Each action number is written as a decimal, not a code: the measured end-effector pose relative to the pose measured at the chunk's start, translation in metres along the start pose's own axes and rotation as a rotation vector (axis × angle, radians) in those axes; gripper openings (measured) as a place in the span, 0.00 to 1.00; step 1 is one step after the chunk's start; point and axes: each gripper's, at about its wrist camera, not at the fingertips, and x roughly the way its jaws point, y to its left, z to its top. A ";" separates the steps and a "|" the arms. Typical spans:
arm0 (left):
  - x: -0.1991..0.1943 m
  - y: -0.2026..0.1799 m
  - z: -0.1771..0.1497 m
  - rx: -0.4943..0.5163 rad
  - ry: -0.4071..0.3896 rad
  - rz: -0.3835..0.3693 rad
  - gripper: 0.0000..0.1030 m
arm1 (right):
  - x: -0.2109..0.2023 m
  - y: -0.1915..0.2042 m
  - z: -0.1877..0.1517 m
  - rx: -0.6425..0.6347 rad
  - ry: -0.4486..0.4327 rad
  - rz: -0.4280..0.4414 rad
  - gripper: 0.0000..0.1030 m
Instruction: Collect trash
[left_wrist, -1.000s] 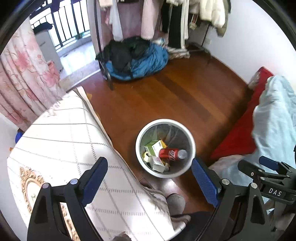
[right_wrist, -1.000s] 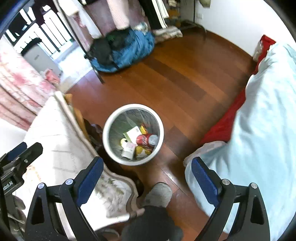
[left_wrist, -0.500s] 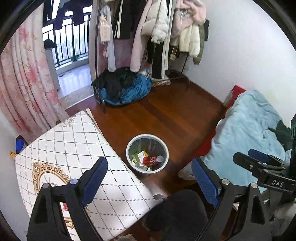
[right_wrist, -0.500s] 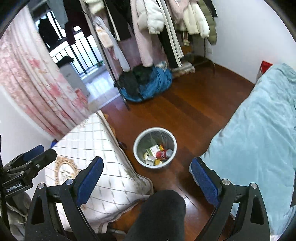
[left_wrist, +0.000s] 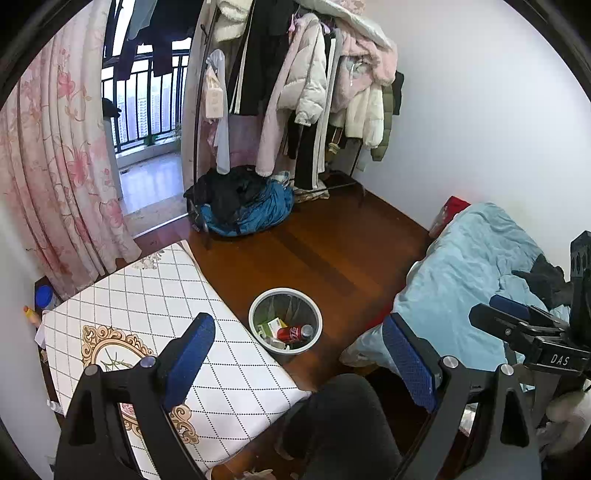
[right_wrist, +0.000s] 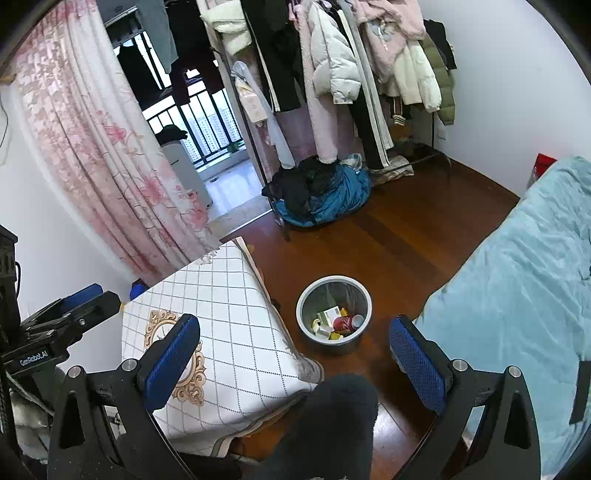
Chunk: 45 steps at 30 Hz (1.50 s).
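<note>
Left gripper: jaws wide apart, nothing between the blue pads. Right gripper: same, spread wide, empty. Both held high above the floor, looking down; each visible at the edge of the other's view.

Wastebasket: round, pale rim, standing upright on the wood floor, between the table with the white diamond-pattern tablecloth and the bed with light blue cover. Just beside the table corner, well apart from both grippers.

Inside basket: red soda can lying on its side, green-white carton next to it, yellow scraps and pale wrappers underneath. Rest of contents too small to tell.

Dark trouser leg at bottom centre. Clothes rack with coats at far wall, blue-black heap below it. Pink floral curtain left.
</note>
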 end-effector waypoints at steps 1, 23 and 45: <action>-0.002 -0.001 0.000 0.001 -0.004 -0.001 0.90 | -0.002 0.001 0.000 -0.004 0.000 0.003 1.00; -0.016 -0.007 -0.006 -0.006 -0.024 0.006 1.00 | 0.003 0.004 0.006 -0.036 0.032 0.031 1.00; -0.012 -0.007 -0.004 -0.020 -0.018 0.015 1.00 | 0.002 0.004 0.008 -0.051 0.033 0.036 1.00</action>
